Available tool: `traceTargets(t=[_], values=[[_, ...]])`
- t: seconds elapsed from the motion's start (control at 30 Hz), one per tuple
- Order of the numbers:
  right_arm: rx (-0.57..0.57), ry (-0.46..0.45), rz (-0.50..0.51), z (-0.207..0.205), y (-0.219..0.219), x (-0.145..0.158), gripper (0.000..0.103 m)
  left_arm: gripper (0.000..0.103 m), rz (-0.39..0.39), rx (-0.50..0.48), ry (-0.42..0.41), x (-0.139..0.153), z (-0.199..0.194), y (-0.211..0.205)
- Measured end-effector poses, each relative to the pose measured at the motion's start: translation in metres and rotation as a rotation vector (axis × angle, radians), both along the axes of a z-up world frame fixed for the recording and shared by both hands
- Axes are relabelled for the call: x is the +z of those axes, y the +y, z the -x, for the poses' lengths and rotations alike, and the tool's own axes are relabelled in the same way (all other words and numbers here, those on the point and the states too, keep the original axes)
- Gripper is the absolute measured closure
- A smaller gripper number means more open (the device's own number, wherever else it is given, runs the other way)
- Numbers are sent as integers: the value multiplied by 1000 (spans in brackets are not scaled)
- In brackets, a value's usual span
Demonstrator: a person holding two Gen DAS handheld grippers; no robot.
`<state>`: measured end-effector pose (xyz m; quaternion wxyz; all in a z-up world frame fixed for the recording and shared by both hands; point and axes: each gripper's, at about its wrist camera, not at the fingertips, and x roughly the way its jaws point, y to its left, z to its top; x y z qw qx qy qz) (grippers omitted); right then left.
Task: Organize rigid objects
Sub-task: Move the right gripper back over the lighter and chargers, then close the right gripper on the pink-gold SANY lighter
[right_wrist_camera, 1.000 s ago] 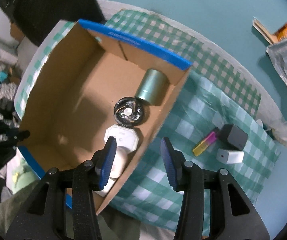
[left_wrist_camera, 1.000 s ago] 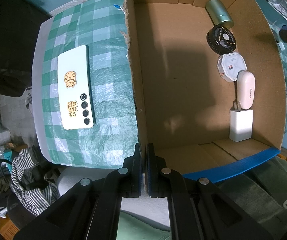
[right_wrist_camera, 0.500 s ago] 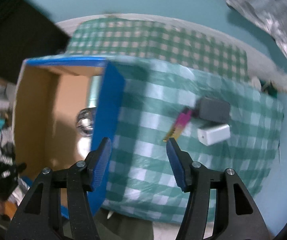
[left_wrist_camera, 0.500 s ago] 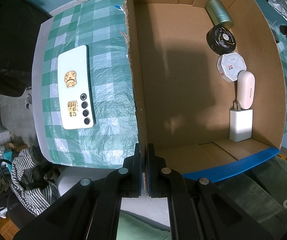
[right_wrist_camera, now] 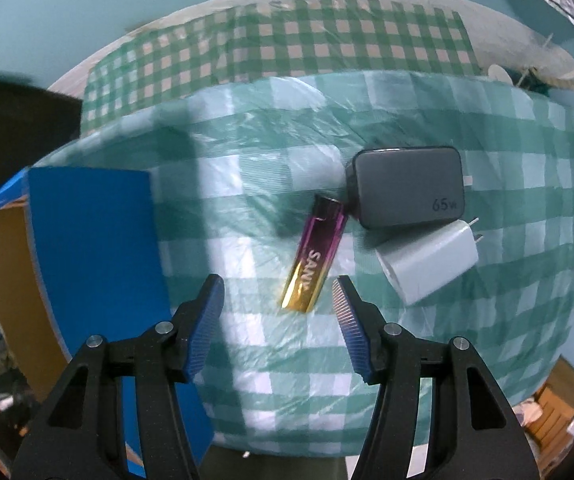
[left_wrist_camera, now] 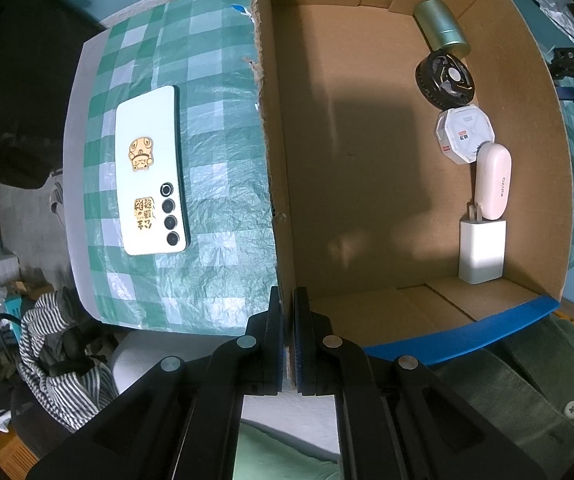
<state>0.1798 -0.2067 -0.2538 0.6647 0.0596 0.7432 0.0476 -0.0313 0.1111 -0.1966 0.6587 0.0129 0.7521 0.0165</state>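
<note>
My left gripper is shut on the near end of the cardboard box's left wall. Along the box's right side lie a green cylinder, a black round fan, a white octagonal case, a pink case and a white charger. My right gripper hangs open just above the cloth, outside the box. The lower end of a purple-and-gold lighter lies between its fingers, untouched. Next to the lighter sit a dark grey charger and a small white plug.
A white phone lies face down on the green checked tablecloth, left of the box. The box's blue outer wall stands close to the right gripper's left finger. Striped clothing lies below the table edge.
The right gripper swung from above the box out to the right and down over the lighter, rolling as it went, and its jaws widened. The left gripper kept still.
</note>
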Motion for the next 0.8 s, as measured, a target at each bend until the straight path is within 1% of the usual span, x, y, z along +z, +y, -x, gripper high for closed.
traceTargets(t=[0.13,0.27,0.33,0.4,0.5,0.53,0.67,0.8], values=[[-23,2,24,-1,-4,-12,45,99,1,2,-1,0,0,1],[-44,-2,36,0,-7,-17,46,99,4,6,0,1,0,1],[-46,-5,37,0,-8,-19,50,99,6,9,2,0,0,2],[-55,-5,40,-1,-9,-21,58,99,6,7,3,1,-1,1],[-76,2,41,-1,-12,-26,60,99,7,8,5,1,-1,1],[-81,6,39,-1,-12,-27,62,99,7,7,6,1,-1,1],[-81,-2,53,-2,-10,-26,63,99,8,5,8,0,-2,1],[-70,-4,109,-1,-8,-26,75,99,8,7,9,0,-2,1]])
